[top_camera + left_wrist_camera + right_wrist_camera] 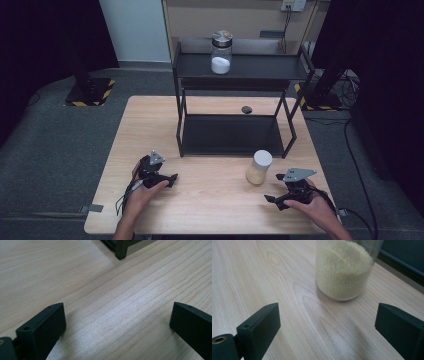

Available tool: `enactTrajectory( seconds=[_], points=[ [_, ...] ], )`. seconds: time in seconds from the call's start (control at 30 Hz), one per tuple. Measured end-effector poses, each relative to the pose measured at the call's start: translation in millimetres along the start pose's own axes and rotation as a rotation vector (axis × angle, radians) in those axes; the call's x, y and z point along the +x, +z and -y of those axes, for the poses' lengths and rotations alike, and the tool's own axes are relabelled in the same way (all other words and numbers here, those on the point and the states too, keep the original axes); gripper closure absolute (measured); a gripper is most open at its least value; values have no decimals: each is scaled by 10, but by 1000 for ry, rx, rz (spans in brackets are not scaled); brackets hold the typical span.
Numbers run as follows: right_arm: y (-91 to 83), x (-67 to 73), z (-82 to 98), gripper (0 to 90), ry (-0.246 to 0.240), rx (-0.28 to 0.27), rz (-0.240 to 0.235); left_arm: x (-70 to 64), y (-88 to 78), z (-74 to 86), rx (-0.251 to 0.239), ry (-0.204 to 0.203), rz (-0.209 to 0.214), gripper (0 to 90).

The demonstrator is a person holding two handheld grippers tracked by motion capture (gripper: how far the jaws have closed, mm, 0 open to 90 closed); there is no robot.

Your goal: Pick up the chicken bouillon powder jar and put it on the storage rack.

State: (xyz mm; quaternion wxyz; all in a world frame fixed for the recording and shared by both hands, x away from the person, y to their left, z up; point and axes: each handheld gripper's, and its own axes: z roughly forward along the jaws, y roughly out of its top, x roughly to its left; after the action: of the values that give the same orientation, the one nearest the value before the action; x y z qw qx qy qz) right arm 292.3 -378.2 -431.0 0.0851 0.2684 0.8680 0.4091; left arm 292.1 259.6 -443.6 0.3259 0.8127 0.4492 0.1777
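The wooden table carries a black two-tier shelf at its far half, with a jar of white powder on the top tier. Near right, just in front of the shelf, stands a jar of yellow grains. The right gripper rests near it, jaws wide apart, empty; the left gripper sits near left, jaws likewise apart. Likely the grain jar gets picked up: approach level, centre the jaws around its body, close gently on the smooth wall.
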Motion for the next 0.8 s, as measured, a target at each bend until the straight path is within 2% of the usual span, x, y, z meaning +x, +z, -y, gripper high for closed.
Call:
enactTrajectory(
  seconds=[0.43,0.8],
  points=[
    [-51,-59,-87,73,8,-39,-25,-2,0,1,0,0,-1,0],
    [-86,-89,-161,70,4,-64,-29,-3,0,1,0,-1,-1,0]
  ],
)
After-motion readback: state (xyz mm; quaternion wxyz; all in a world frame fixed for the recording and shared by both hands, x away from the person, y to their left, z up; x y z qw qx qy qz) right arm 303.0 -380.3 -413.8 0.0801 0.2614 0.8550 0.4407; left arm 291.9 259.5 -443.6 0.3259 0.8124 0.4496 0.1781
